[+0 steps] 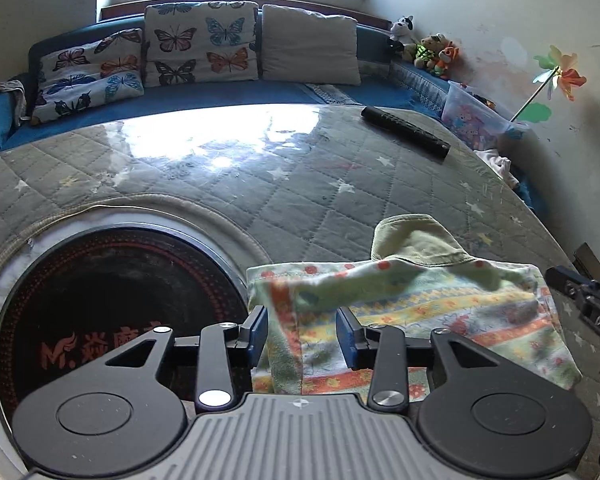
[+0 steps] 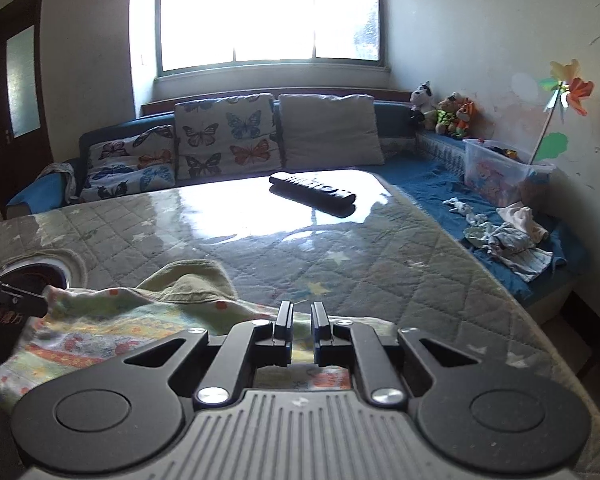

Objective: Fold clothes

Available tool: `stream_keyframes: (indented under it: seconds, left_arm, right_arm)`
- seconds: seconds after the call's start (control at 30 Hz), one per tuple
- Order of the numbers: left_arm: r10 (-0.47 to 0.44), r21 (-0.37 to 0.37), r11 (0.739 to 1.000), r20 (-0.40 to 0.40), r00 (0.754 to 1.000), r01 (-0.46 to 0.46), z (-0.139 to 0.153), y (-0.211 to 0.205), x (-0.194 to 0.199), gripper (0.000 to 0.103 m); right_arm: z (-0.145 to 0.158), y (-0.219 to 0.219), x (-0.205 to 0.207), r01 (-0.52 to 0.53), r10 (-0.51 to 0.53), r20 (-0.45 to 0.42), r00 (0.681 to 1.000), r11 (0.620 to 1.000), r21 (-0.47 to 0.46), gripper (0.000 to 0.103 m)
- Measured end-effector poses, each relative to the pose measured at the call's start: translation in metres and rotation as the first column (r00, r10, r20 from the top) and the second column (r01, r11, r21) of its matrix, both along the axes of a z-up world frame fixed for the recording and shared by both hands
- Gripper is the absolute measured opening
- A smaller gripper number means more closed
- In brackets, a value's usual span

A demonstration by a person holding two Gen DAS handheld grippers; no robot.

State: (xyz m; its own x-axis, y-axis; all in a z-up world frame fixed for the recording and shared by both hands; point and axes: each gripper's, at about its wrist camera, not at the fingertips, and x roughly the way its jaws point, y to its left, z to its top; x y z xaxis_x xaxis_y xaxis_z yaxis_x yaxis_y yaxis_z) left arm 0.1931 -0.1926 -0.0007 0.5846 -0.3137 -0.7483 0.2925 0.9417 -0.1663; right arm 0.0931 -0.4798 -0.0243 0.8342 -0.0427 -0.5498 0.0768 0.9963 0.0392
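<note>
1. Grey quilted star-print table cover [image 1: 260,184], under a glossy clear sheet: it spreads across the table in front of you and carries every item below.
2. Round black glass cooktop [image 1: 112,300], set in a cut-out of the cover, at your left.
3. Small pastel garment with orange and yellow printed bands and a plain green collar [image 1: 420,300]: it lies rumpled on the cover just right of the cooktop, one strip bunched up.
4. Your left gripper [image 1: 302,330]: blue-padded jaws stand apart, straddling that bunched strip without pressing it.
5. Your right gripper [image 2: 302,318]: jaws nearly together with a narrow gap, over the garment's right edge; nothing is pinched.
6. Long black remote control [image 2: 312,194], at the table's far side.
</note>
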Motion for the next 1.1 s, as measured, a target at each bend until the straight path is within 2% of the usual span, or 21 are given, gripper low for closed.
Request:
stream_keyframes:
  seconds: [0.2,0.37,0.57,0.87,1.1]
  left_arm:
    - [-0.044,-0.006,0.999,-0.009,0.999,0.044,-0.004,-0.011,0.004,0.04]
    - [-0.097,-0.01,0.995,-0.001,0.995,0.097,-0.006,-0.029,0.011,0.039]
    - [-0.14,-0.011,0.99,0.01,0.99,0.14,-0.01,-0.051,0.028,0.039]
    - [-0.161,0.017,0.987,0.002,0.987,0.161,-0.023,-0.073,0.041,0.039]
    - [-0.177,0.011,0.984,0.023,0.984,0.176,-0.017,-0.072,0.027,0.039]
  right_arm:
    - [-0.016,0.018,0.026,-0.073,0.076,-0.055,0.996,0.996,0.05,0.009]
    - [-0.027,0.026,0.048,-0.088,0.095,-0.093,0.991,0.994,0.072,0.009]
    - [-0.032,0.028,0.06,-0.085,0.092,-0.098,0.991,0.994,0.074,0.009]
    - [-0.023,0.035,0.044,-0.128,0.135,-0.077,0.988,0.988,0.085,0.01]
    - [-0.018,0.053,0.018,-0.196,0.2,-0.058,0.978,0.979,0.057,0.01]
